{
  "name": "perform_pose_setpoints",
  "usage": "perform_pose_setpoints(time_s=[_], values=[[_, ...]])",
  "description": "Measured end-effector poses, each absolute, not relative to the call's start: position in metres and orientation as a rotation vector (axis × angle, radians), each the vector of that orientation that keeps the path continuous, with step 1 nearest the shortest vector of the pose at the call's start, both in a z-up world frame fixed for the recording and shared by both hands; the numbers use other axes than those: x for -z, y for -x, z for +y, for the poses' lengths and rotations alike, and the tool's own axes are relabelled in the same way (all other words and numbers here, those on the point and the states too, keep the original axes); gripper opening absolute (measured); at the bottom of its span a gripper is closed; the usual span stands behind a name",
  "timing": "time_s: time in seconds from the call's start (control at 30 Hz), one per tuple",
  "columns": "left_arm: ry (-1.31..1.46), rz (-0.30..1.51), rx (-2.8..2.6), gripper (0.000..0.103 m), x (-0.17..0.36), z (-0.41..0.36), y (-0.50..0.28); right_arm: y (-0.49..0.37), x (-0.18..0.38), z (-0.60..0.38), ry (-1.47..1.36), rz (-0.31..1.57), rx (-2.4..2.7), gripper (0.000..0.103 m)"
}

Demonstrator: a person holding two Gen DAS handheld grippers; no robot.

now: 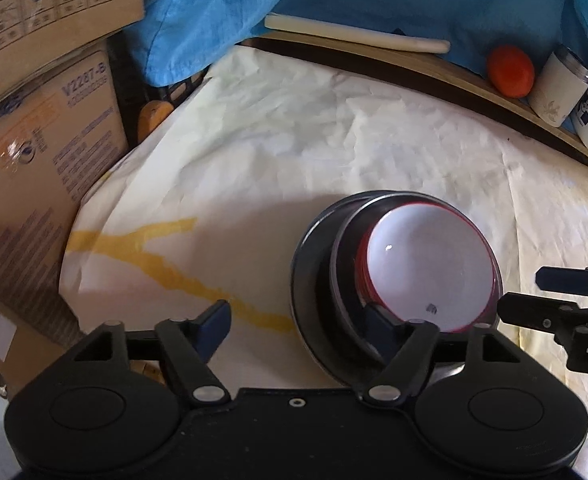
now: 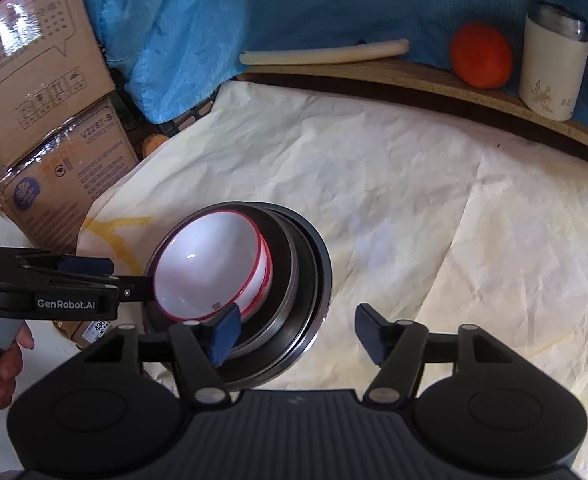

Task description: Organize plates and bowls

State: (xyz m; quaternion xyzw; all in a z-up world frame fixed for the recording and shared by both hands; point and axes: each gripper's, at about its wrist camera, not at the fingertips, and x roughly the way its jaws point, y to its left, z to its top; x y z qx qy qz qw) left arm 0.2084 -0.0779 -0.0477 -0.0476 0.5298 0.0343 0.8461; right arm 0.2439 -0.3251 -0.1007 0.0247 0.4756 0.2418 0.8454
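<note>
A white bowl with a red rim [image 1: 428,266] sits nested in a stack of dark bowls and plates [image 1: 314,280] on the cream paper-covered table. The same white bowl [image 2: 209,264] and dark stack [image 2: 302,280] show in the right wrist view. My left gripper [image 1: 300,328] is open, its right finger over the stack's near edge, its left finger beside it. It also shows in the right wrist view [image 2: 93,272] at the stack's left. My right gripper [image 2: 298,332] is open, its left finger over the stack's near rim. It shows in the left wrist view [image 1: 550,292] right of the stack.
Cardboard boxes [image 1: 41,128] stand along the left. A blue cloth [image 2: 334,4] hangs behind. On the wooden ledge [image 2: 414,76] lie a cream stick [image 2: 326,54], an orange ball [image 2: 480,54] and a white flask [image 2: 552,64]. A yellow stain [image 1: 165,248] marks the paper.
</note>
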Motion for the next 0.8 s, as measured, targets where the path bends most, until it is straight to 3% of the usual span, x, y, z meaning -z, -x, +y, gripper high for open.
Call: perform_pose_setpoints(time_s=[0.17,0.27,0.8], values=[[0.126,1.102,-0.096,0.087,0.047,-0.082,-0.194,-0.232,0.097,-0.334,-0.047,0.973,-0.514,0.076],[0.124,1.09,-0.123,0.087,0.045,-0.086,-0.185,-0.224,0.094,-0.341,-0.043,0.944,-0.513,0.084],[0.208,0.935,-0.225,0.101,0.028,-0.096,-0.119,-0.179,0.079,-0.379,-0.078,0.794,-0.477,0.101]])
